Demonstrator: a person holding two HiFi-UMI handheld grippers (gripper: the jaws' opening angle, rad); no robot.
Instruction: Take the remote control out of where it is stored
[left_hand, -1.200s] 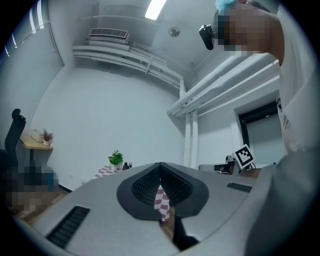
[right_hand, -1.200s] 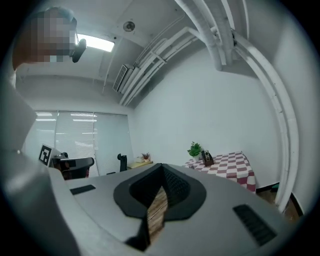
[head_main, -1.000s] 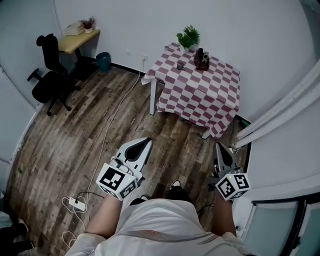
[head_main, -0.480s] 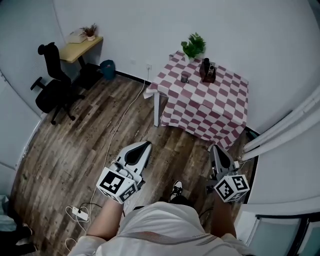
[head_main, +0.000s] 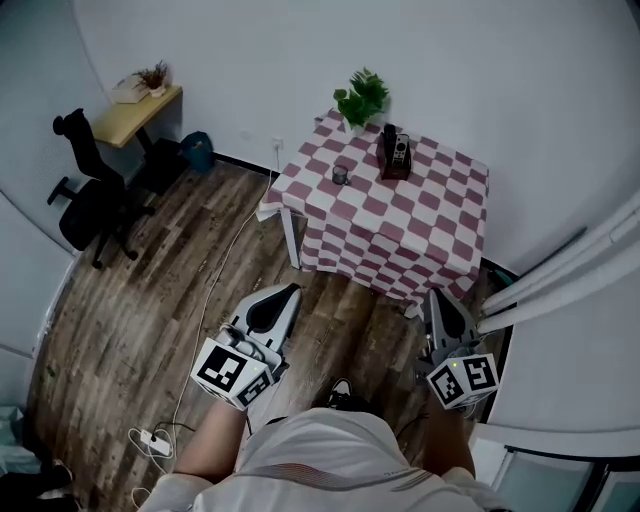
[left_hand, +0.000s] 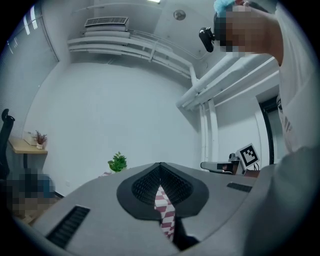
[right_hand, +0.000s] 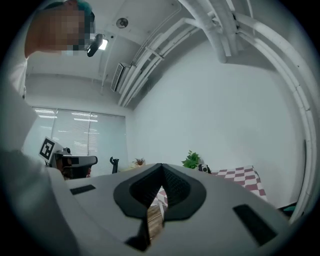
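A table (head_main: 330, 205) under a red-and-white checked cloth stands against the far wall. On its back part, from left to right, are a green plant (head_main: 360, 97), a small dark cup (head_main: 341, 175) and a dark holder (head_main: 393, 165). The remote (head_main: 400, 149) stands upright in that holder. It is small and light grey with dark buttons, and it stands beside a taller dark thing whose kind cannot be made out. The remote is well apart from both grippers and untouched.

The person stands on the wooden floor (head_main: 160, 300) in front of the table, with both bare forearms held forward and low. The left gripper (head_main: 290, 291) points toward the table's near left corner. Its jaws are closed tip to tip with nothing held, and only a sliver of checked cloth shows through the slit behind them. The right gripper (head_main: 436, 296) points up beside the table's near right corner. Its jaws are likewise pressed together and empty, with floorboards showing through the gap.

Compared with half a second ago, the table lies a little lower and further left in the head view, so nearer to the gripper tips. The office chair (head_main: 85, 195) and the small desk (head_main: 140, 110) at far left have slid toward the picture's edge. Both grippers keep much the same pose and the same closed jaws.
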